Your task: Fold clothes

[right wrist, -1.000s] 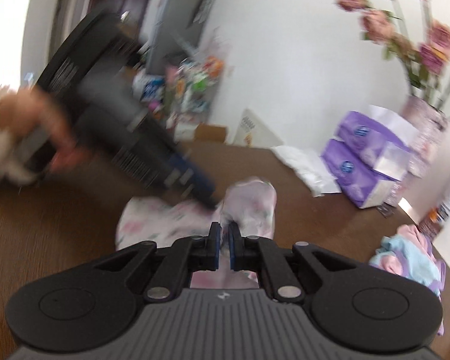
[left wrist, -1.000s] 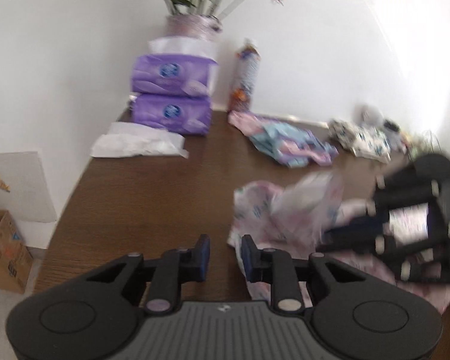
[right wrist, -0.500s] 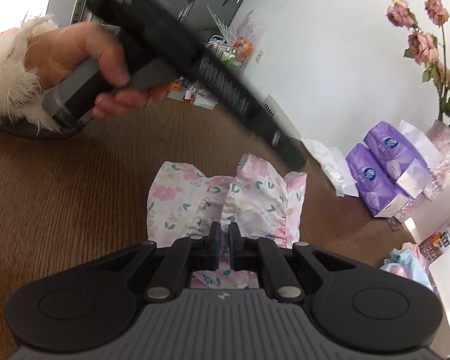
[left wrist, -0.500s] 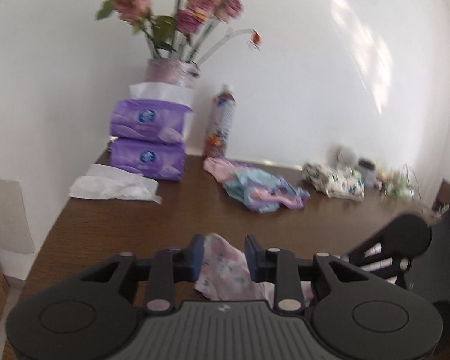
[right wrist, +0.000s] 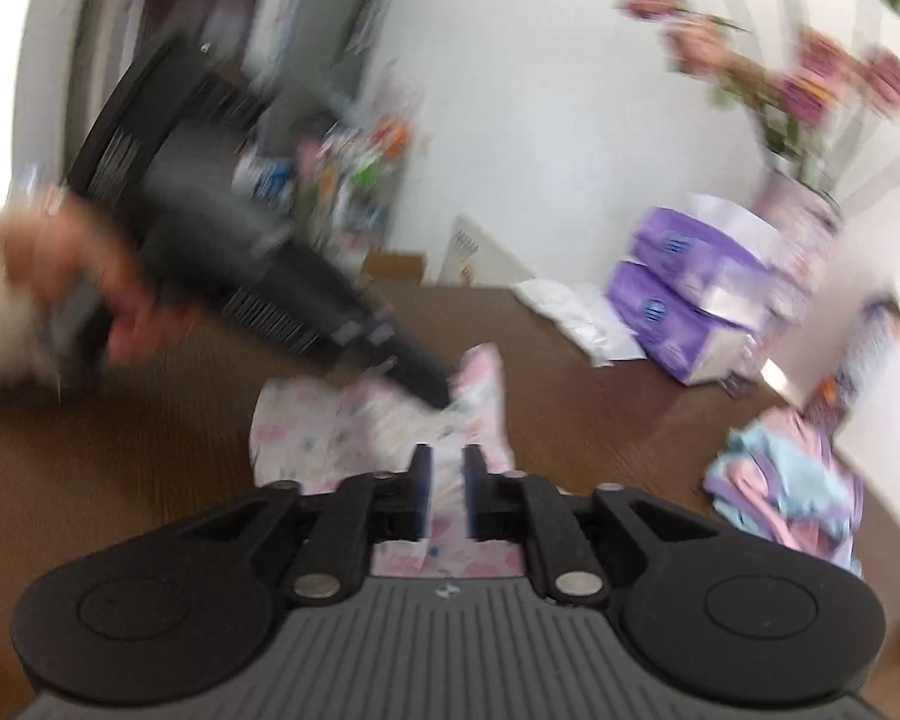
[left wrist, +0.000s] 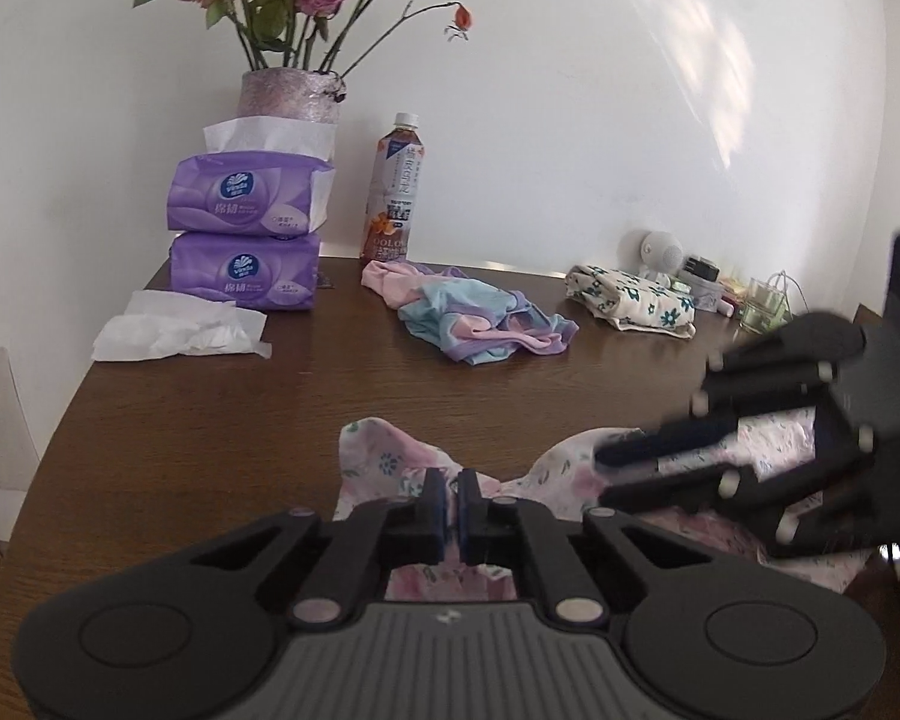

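Dark wooden table [left wrist: 168, 420] runs to a white wall; clutter sits along the far edge in the upper half of the left wrist view: vase of roses [left wrist: 288, 93], two purple tissue packs [left wrist: 246, 231], a bottle [left wrist: 393, 189], loose tissues [left wrist: 180, 330]. Two other garments lie back there, a pastel one [left wrist: 480, 318] bunched at centre and a white floral one [left wrist: 630, 300] lying compact to its right

Task's thing: pink floral garment [left wrist: 384, 462], low centre of both views, crumpled, part raised off the wood

Left gripper [left wrist: 448, 507]: jaws nearly together, thin slit between the blue pads, pink cloth showing in it; judged pinching a ridge of the garment

Right gripper [right wrist: 447, 492]: jaws apart by a narrow gap, floral cloth seen between and beneath; whether it has any grip cannot be told, view is motion-blurred. In the left wrist view it sits at lower right, over the garment's far part

Step in hand, as judged: getting two holds on the garment so a fold can be laid

To do it well:
- close the right pads on one layer near an edge, not a bunch
- keep the two holds well apart so cloth hangs taut
- lift just clear, then lay flat
- stay clear of the pastel garment
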Demonstrator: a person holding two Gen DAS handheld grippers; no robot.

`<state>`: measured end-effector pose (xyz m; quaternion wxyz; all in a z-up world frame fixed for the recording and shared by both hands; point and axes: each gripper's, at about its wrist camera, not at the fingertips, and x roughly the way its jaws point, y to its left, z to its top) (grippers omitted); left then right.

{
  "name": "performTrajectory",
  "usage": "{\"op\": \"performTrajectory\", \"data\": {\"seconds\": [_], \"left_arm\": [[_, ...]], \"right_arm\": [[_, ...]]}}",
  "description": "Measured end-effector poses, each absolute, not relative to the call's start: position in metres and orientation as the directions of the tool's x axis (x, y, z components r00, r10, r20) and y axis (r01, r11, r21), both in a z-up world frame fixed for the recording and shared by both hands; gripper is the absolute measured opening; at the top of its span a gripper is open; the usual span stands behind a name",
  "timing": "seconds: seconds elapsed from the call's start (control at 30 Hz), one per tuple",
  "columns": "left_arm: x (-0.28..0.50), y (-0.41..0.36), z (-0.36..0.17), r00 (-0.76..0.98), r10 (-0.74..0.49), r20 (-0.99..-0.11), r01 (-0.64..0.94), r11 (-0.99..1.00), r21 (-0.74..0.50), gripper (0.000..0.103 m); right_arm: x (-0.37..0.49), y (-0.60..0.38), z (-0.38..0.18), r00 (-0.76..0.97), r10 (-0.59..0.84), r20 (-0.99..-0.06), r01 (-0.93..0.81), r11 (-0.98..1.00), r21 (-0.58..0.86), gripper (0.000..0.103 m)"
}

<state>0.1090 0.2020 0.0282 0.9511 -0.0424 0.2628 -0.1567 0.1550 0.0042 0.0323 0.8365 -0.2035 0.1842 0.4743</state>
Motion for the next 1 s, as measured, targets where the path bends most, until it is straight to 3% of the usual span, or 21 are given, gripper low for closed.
{"op": "performTrajectory", "data": {"seconds": [0.07, 0.13, 0.2, 0.27, 0.37, 0.53, 0.77, 0.87, 1.0], "left_arm": [[0.106, 0.198, 0.029, 0.808, -0.326, -0.490, 0.300, 0.945, -0.132, 0.003], [0.104, 0.191, 0.029, 0.800, -0.333, -0.499, 0.330, 0.939, -0.098, 0.003], [0.103, 0.186, 0.027, 0.781, -0.349, -0.517, 0.358, 0.930, -0.087, 0.003], [0.104, 0.181, 0.023, 0.764, -0.346, -0.544, 0.369, 0.927, -0.070, 0.003], [0.107, 0.180, 0.017, 0.746, -0.331, -0.578, 0.366, 0.929, -0.060, 0.003], [0.107, 0.189, 0.019, 0.760, -0.334, -0.558, 0.341, 0.935, -0.095, 0.007], [0.100, 0.207, 0.035, 0.895, -0.269, -0.355, 0.232, 0.962, -0.143, 0.029], [0.101, 0.193, 0.036, 0.896, -0.285, -0.341, 0.276, 0.958, -0.077, 0.029], [0.109, 0.181, 0.025, 0.851, -0.277, -0.446, 0.285, 0.957, -0.051, 0.025]], "right_arm": [[0.167, -0.011, 0.042, 0.528, 0.714, -0.460, -0.826, 0.558, -0.081, 0.042], [0.182, -0.017, 0.044, 0.547, 0.692, -0.471, -0.787, 0.617, -0.007, 0.040], [0.192, -0.016, 0.037, 0.525, 0.682, -0.509, -0.778, 0.627, 0.038, 0.025], [0.199, -0.012, 0.029, 0.493, 0.675, -0.549, -0.779, 0.623, 0.067, 0.016], [0.202, -0.005, 0.016, 0.457, 0.658, -0.598, -0.792, 0.607, 0.062, 0.010], [0.199, 0.004, 0.001, 0.397, 0.643, -0.655, -0.813, 0.577, 0.074, 0.010], [0.181, 0.013, -0.007, 0.399, 0.622, -0.674, -0.846, 0.533, -0.010, 0.011], [0.179, 0.015, -0.006, 0.404, 0.620, -0.673, -0.849, 0.527, -0.024, 0.011], [0.178, 0.015, -0.005, 0.398, 0.622, -0.675, -0.853, 0.521, -0.022, 0.012]]}}
